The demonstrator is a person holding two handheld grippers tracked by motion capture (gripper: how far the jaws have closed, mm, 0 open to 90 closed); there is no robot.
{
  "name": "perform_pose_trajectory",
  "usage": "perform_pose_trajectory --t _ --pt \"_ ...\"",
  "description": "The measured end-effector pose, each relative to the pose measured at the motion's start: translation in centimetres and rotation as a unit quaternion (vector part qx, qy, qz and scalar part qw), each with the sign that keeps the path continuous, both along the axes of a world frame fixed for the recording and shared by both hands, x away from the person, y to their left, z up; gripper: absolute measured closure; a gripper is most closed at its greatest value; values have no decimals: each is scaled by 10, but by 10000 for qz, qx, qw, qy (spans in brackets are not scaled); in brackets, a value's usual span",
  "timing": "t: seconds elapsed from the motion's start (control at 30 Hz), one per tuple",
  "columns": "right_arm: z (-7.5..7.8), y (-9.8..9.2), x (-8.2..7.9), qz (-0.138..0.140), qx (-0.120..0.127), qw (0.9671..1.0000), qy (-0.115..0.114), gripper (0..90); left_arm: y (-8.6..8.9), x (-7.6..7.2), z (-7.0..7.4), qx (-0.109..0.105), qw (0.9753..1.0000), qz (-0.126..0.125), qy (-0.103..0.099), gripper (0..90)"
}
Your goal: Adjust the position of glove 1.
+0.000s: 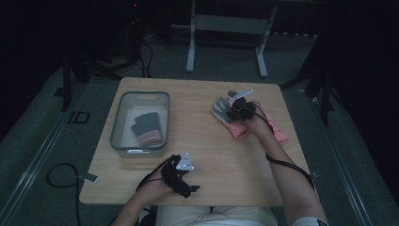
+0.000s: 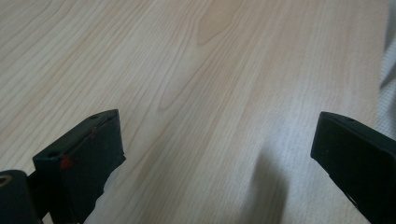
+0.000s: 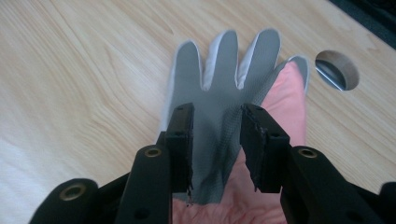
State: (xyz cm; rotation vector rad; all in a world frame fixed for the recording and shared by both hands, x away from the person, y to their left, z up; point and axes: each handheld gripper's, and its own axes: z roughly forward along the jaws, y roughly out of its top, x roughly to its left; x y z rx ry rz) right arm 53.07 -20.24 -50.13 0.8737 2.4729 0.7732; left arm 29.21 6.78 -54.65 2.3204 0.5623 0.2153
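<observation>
Glove [image 3: 224,93], grey on the palm side with a pink cuff, lies flat on the far right part of the wooden desk [image 1: 211,150], its fingers pointing away from the person and its cuff toward them. The right tool [image 3: 215,140] sits directly over the glove's palm, its two black jaws standing a narrow gap apart on either side of the grey fabric; they look partly closed but not yet pinching, so nothing is gripped. The glove's long axis runs straight ahead along the line of those jaws, from cuff near the tool to fingertips beyond it. A round cable hole [image 3: 337,70] in the desk lies just beside the glove's outermost finger. In the high view, a second pink piece [image 1: 277,132] lies under the right forearm, touching the first. A grey bin [image 1: 139,123] stands well apart on the left side of the desk, holding a dark glove [image 1: 148,127] with a pink cuff. The left tool [image 1: 181,174] rests near the front edge, jaws spread wide over bare wood, holding nothing. The right hand is clearly the nearer one to the glove.
</observation>
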Motion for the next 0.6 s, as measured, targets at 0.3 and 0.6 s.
perform_pose_trajectory --t 0.3,0.6 --pt "-24 4 6 25 -140 9994 300 714 1 -14 -6 33 9997 183 -131 21" --pt "-25 -3 3 -404 522 9970 412 887 1 -20 -6 -68 9997 179 -157 21"
